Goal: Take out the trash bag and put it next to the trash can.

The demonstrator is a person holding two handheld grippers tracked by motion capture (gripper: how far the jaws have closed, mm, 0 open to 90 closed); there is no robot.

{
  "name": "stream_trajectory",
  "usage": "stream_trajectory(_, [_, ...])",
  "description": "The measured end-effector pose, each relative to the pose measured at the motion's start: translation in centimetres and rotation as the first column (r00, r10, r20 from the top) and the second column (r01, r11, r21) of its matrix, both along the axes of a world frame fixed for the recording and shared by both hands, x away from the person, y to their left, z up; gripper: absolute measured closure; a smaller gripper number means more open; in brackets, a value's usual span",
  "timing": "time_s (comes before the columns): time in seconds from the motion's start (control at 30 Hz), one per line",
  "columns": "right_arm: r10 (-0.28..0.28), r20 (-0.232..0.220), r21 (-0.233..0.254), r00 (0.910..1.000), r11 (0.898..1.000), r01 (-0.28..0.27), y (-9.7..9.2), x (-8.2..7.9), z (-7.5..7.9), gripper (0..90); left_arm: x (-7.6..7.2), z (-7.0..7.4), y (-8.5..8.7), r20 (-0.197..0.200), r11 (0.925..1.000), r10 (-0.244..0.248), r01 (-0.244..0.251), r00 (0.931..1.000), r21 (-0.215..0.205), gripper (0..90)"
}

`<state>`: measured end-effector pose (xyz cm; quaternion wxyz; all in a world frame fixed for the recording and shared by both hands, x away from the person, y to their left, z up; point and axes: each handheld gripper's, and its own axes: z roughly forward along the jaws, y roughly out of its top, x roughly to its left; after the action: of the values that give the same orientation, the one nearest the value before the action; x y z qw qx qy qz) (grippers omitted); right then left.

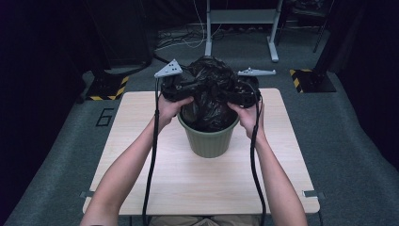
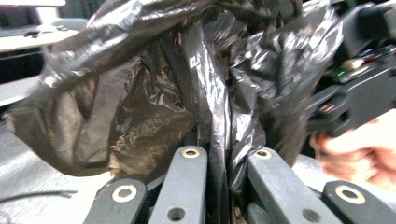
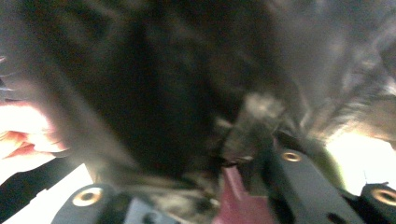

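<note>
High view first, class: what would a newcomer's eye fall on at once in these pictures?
A crumpled black plastic bag bulges out of a green bin at the middle of the pale wooden table. The left gripper and the right gripper flank it, and the left gripper view shows a fold of the bag pinched between that gripper's jaws.

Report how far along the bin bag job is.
Done: the black bag already hangs partly inside the green bin. In hand: the left gripper is shut on a fold of bag; the right gripper is at its other side, grip blurred. Left: the bag sits bunched above the rim, not spread over it.
</note>
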<state>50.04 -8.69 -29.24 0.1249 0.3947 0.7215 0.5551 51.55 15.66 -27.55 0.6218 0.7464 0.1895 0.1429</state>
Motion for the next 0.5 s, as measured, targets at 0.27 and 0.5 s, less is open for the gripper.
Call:
stream_trajectory(0.27, [0.003,0.026,-0.018,0.9997,1.0,-0.003,0.4,-0.9,0.3,48.5,0.3,1.0,0.2,0.007,0.9983,0.055,-0.055,0.9985,0.019,89.6])
stream_trajectory(0.5, [-0.029,0.062,-0.003,0.9976,1.0,0.029,-2.0,-2.6,0.3,18.7,0.7,1.1,0.8,-0.005,0.9975,0.071,-0.071,0.9974,-0.003,89.6])
